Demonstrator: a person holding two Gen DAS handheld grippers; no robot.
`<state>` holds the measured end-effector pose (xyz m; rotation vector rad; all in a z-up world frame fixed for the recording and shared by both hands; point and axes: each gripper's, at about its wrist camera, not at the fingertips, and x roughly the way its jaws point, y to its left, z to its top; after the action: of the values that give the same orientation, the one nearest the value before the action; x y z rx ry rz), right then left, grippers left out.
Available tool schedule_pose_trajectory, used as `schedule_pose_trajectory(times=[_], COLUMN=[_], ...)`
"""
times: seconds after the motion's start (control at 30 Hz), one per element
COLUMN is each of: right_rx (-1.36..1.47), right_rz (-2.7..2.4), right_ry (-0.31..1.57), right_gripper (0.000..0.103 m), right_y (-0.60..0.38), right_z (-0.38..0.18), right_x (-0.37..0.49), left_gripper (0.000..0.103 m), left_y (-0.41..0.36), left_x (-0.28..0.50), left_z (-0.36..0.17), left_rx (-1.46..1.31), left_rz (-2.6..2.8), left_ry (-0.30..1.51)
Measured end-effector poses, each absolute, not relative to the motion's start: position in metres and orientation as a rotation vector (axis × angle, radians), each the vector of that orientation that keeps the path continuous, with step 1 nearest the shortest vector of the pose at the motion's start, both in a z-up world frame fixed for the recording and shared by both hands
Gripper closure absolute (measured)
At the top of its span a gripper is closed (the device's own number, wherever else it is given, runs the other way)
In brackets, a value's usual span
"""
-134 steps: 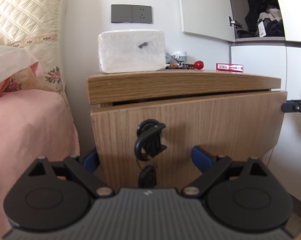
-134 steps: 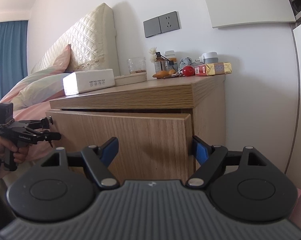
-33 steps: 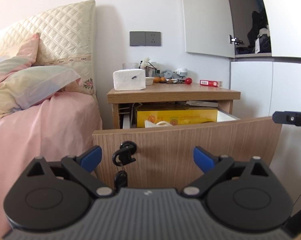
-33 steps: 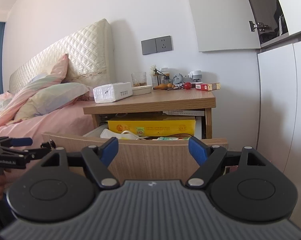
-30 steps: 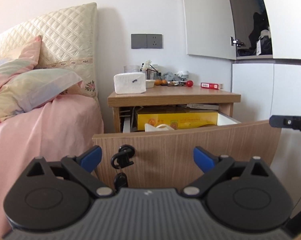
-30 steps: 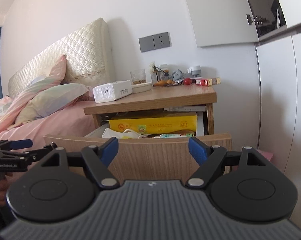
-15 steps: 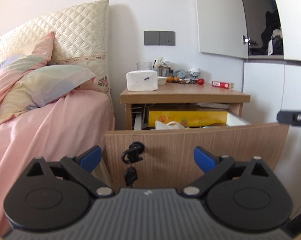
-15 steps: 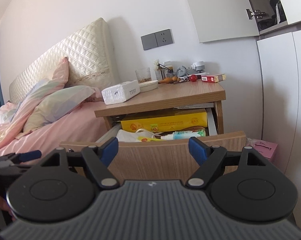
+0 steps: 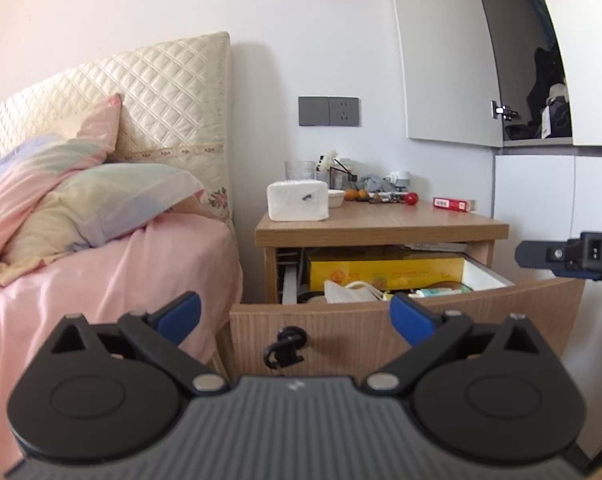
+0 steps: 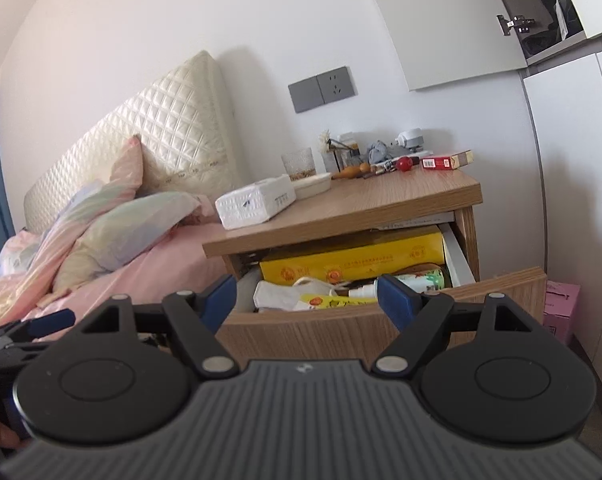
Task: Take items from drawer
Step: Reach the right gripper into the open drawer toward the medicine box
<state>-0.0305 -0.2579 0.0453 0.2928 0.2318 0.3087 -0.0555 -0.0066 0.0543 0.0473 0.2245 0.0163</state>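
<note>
Two hand-held grippers are in view: the left hand-held gripper [image 9: 295,314] and the right hand-held gripper [image 10: 307,294], each with its two blue-tipped fingers spread wide apart and holding nothing. Both hang in front of one drawer [image 10: 381,328], which stands pulled out from a single wooden nightstand [image 10: 381,204]. Neither touches the drawer front.

Inside the drawer lie one long yellow box [image 10: 353,260] along the back, one white face mask [image 10: 285,294] at the front left, one small white bottle [image 10: 413,282] lying on its side to the right, and one yellow packet [image 10: 333,302] against the front panel. A set of black keys [image 9: 285,346] hangs from the lock on the drawer front, left of centre.

On the nightstand top sit one white tissue pack [image 10: 257,200], one glass [image 10: 299,164], one shallow dish [image 10: 313,182], one red ball [image 10: 405,164], one red-and-gold carton [image 10: 447,162], and a cluster of small items at the back too small to tell apart.

The bed [image 9: 101,280] with pink sheet and two pillows presses close on the nightstand's left side. A white cupboard [image 10: 573,180] stands near its right, with one pink box [image 10: 561,308] on the floor between. The tabletop overhangs the rear half of the drawer, so only the front half is open from above. In the left view the right hand-held gripper shows at the far right edge, level with the drawer's right corner.
</note>
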Motion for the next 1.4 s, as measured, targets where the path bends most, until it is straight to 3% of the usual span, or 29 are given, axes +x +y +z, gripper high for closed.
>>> schedule_pose_trajectory(times=[1.2,1.3,1.4], right_rx=[0.242,0.249,0.247], right_rz=[0.215,0.209,0.211], right_ry=[0.187,0.174,0.177], right_gripper=[0.019,0.002,0.000], right_y=[-0.224,-0.227,-0.229], right_z=[0.034,0.035,0.035], right_x=[-0.015,-0.018,-0.018], left_gripper=[0.000,0.000,0.000], left_y=[-0.004,-0.006,-0.011], left_x=[-0.014,-0.017,-0.018], left_z=[0.057,0.056,0.055], left_rx=[-0.068,-0.069,-0.067], left_rz=[-0.046,-0.054,-0.065], left_ry=[0.238,0.225,0.223])
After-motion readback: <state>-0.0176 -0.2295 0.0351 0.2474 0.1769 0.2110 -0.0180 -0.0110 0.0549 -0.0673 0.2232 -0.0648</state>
